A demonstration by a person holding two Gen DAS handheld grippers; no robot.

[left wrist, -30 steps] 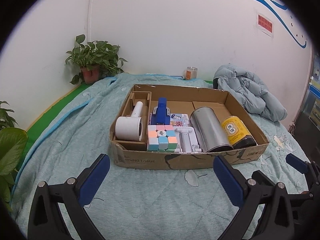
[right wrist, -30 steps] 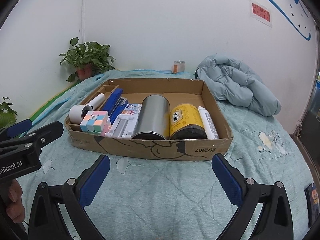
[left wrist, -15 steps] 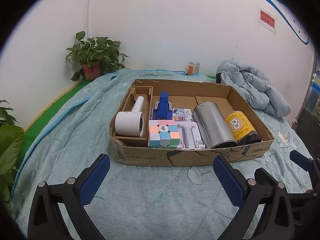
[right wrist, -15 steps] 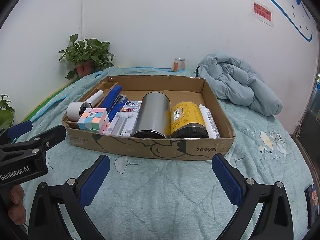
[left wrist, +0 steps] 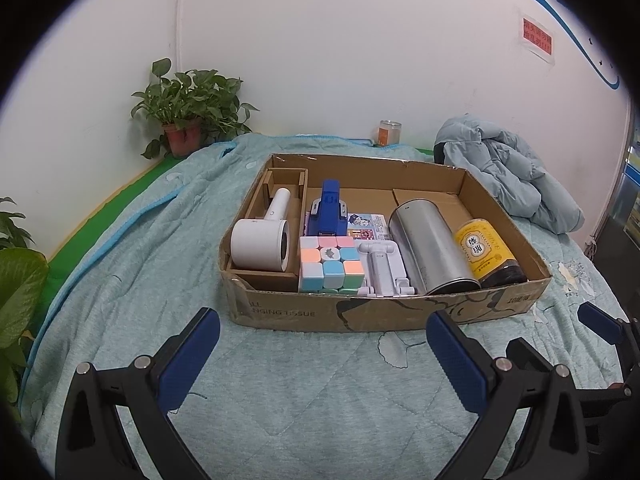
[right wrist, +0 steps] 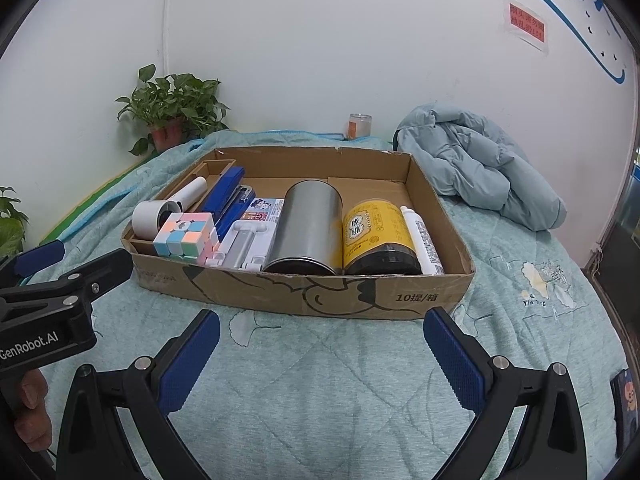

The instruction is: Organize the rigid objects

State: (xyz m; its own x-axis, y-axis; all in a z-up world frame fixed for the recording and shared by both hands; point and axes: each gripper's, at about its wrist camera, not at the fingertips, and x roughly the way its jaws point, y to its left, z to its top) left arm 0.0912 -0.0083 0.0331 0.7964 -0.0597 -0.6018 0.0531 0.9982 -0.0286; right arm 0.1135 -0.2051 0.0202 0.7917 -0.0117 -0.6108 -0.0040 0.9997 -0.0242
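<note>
Cardboard box [right wrist: 304,296] dead ahead, items' long axes pointing away; left hand-held gripper [left wrist: 322,344] & right hand-held gripper [right wrist: 320,344] both spread, empty, equally near.

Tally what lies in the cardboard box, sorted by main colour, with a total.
White: 4, the handheld device, folding stand, tube, printed card box
Blue: 1, stapler
Silver: 1, canister
Yellow: 1, jar
Multicoloured: 1, puzzle cube
Total: 8
</note>
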